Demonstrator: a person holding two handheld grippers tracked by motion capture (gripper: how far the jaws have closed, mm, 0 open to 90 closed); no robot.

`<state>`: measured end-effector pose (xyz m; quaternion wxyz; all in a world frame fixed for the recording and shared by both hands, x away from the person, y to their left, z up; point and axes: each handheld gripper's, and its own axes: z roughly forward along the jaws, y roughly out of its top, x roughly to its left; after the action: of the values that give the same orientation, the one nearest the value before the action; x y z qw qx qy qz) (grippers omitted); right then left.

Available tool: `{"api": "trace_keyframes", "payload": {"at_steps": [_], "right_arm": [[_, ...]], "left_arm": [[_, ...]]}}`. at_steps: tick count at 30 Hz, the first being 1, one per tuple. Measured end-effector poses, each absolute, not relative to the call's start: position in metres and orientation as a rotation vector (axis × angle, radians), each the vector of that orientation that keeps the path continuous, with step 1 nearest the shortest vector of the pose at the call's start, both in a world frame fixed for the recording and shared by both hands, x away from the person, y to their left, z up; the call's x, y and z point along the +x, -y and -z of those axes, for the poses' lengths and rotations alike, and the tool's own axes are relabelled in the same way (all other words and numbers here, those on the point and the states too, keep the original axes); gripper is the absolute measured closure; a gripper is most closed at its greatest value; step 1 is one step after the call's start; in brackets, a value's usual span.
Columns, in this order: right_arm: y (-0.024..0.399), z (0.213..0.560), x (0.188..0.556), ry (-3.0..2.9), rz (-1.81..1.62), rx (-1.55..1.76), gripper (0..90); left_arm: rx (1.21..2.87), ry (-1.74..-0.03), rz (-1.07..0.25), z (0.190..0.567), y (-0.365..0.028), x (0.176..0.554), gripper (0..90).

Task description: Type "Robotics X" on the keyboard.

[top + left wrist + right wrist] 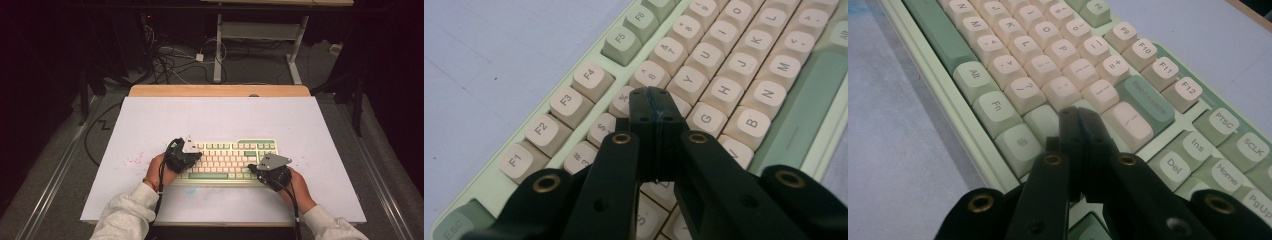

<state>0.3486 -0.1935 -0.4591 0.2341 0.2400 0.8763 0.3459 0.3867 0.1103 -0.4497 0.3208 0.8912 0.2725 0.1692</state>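
A pale green keyboard [227, 161] with cream keys lies on the white tabletop near its front. My left gripper [183, 155] hovers over the keyboard's left end; in the left gripper view its jaws are shut [655, 95], tips over the keys between the number row and the letters near T [680, 104]. My right gripper [270, 170] is over the keyboard's right front corner; in the right gripper view the jaws are shut [1079, 114] with nothing between them, tips just above the keys near Enter [1128, 125] and Backspace [1147, 99].
The white tabletop [220, 120] stretches wide behind and to both sides of the keyboard. Small red specks [134, 161] mark the surface to its left. A wooden edge [220, 90] runs along the back; cables [170, 60] and desk legs [218, 50] stand on the floor beyond.
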Motion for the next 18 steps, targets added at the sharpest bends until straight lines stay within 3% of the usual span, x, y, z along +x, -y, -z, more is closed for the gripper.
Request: {"api": "trace_keyframes", "payload": {"at_steps": [18], "right_arm": [[0.194, 0.455, 0.347, -2.391, -0.971, 0.657, 90.0]], "left_arm": [[2.285, -0.681, -0.51, 0.436, -0.117, 0.376, 87.8]]}}
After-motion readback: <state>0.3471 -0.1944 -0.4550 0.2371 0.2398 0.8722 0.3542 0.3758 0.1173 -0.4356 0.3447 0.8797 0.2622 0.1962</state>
